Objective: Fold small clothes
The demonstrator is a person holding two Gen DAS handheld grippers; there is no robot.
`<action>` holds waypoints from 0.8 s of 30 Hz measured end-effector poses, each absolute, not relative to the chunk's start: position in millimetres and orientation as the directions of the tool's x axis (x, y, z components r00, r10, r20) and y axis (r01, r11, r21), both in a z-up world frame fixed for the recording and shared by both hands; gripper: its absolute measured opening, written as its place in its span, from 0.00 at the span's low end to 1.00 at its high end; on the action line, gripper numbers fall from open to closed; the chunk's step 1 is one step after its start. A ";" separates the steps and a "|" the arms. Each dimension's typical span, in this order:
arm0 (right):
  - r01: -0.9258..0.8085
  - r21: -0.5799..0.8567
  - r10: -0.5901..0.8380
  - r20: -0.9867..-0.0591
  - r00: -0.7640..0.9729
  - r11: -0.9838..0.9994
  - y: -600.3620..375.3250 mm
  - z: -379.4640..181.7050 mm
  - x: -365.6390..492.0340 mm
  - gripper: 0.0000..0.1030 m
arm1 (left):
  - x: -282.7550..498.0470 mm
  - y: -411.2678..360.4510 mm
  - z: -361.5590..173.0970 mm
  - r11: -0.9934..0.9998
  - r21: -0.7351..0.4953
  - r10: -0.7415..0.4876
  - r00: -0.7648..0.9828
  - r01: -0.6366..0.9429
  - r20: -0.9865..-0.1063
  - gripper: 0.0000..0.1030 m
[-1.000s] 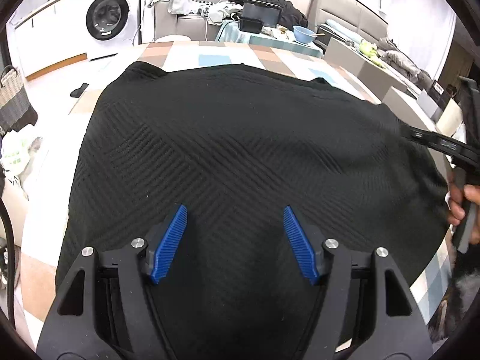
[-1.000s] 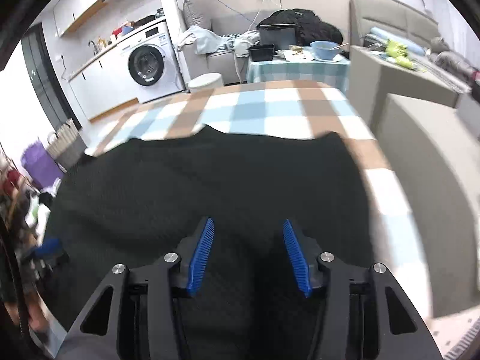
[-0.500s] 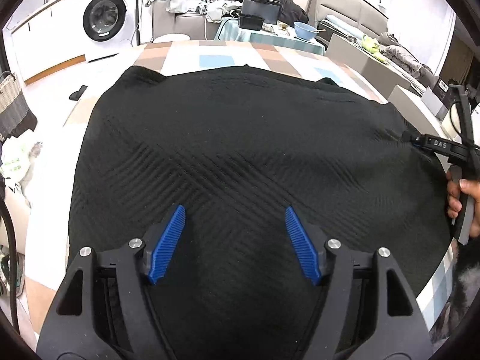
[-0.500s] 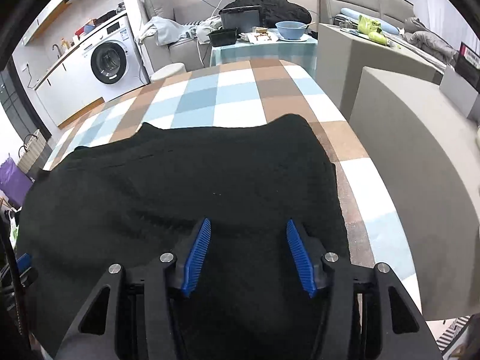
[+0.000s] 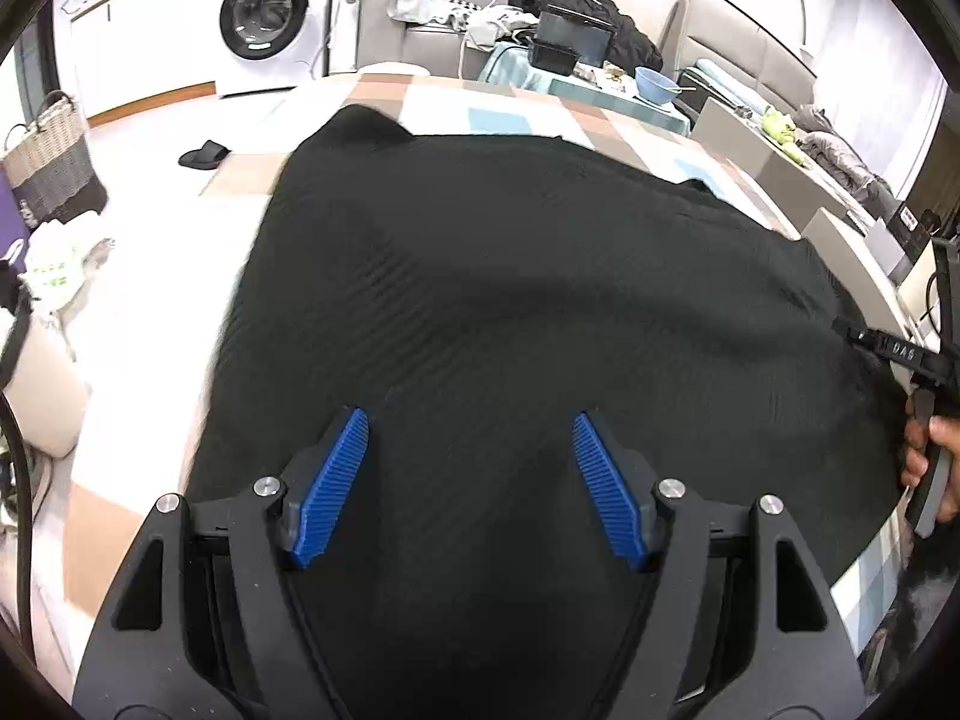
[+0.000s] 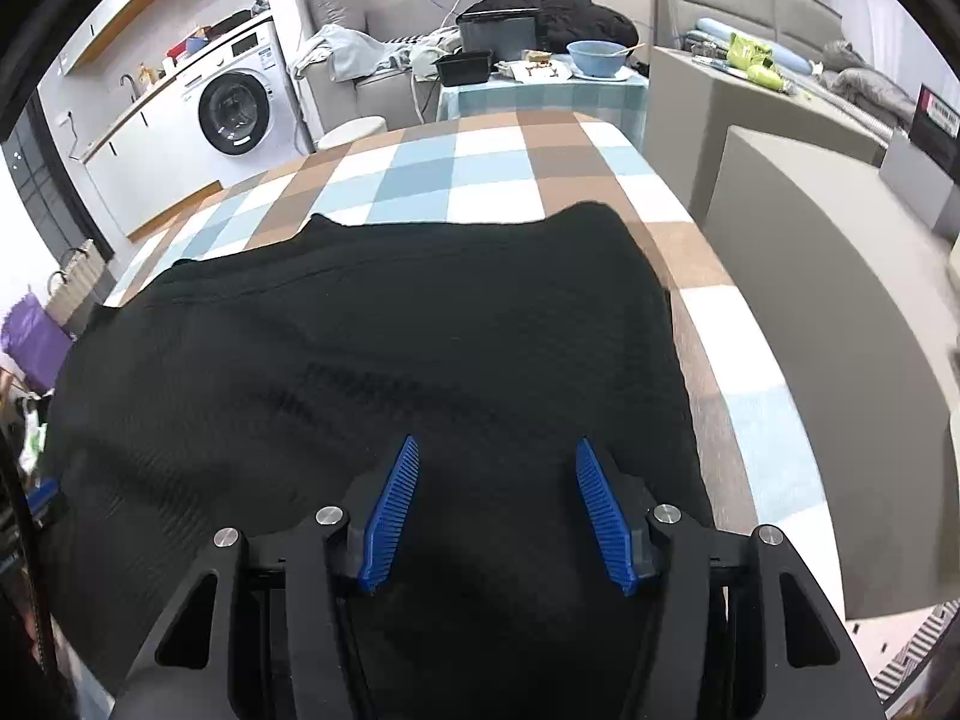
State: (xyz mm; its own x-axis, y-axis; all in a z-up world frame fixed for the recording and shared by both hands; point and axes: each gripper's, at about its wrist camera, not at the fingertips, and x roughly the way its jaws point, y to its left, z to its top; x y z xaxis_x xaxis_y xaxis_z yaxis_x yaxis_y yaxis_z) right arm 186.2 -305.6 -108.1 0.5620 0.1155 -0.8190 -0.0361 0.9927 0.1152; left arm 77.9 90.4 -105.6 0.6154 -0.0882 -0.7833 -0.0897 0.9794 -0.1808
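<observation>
**Black garment spread flat; both grippers released above it**

The black garment (image 5: 510,300) lies spread on the checked desk (image 6: 480,174), filling the centre of both views. Its far edge runs across mid-frame in the right wrist view; bare desk lies beyond it and along its right side. The left gripper (image 5: 468,480) is released, nothing between its blue pads. The right gripper (image 6: 495,498) is likewise unclenched over the cloth. A hand (image 5: 927,456) shows at the right frame edge of the left view.
</observation>
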 end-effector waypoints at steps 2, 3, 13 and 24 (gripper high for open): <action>-0.063 0.123 0.137 -0.820 0.556 0.990 -302.8 -106.8 178.6 0.55 | 60.6 92.1 -104.1 0.977 -0.181 -0.073 0.619 -0.113 -0.782 0.67; -0.078 0.130 0.152 -0.819 0.554 0.988 -298.3 -104.8 171.7 0.55 | 52.0 93.1 -103.8 0.974 -0.192 -0.076 0.624 -0.121 -0.778 0.67; -0.265 0.192 0.309 -0.789 0.531 0.945 -239.4 -96.7 121.5 0.63 | -22.6 101.1 -99.6 0.935 -0.223 0.005 0.643 -0.274 -0.766 0.70; -0.316 0.208 0.347 -0.800 0.491 0.926 -228.8 -102.5 115.2 0.63 | -56.1 130.1 -115.4 0.813 -0.399 -0.010 0.674 -0.425 -0.739 0.70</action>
State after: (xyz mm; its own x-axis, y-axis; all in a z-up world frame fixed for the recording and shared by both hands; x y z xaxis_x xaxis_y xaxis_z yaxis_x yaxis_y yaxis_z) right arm 115.2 -228.8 -102.5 0.4905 0.3465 -0.7996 -0.3156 0.9259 0.2077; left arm -56.1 130.1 -115.4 0.6739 -0.0102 -0.7388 -0.4248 0.8128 -0.3987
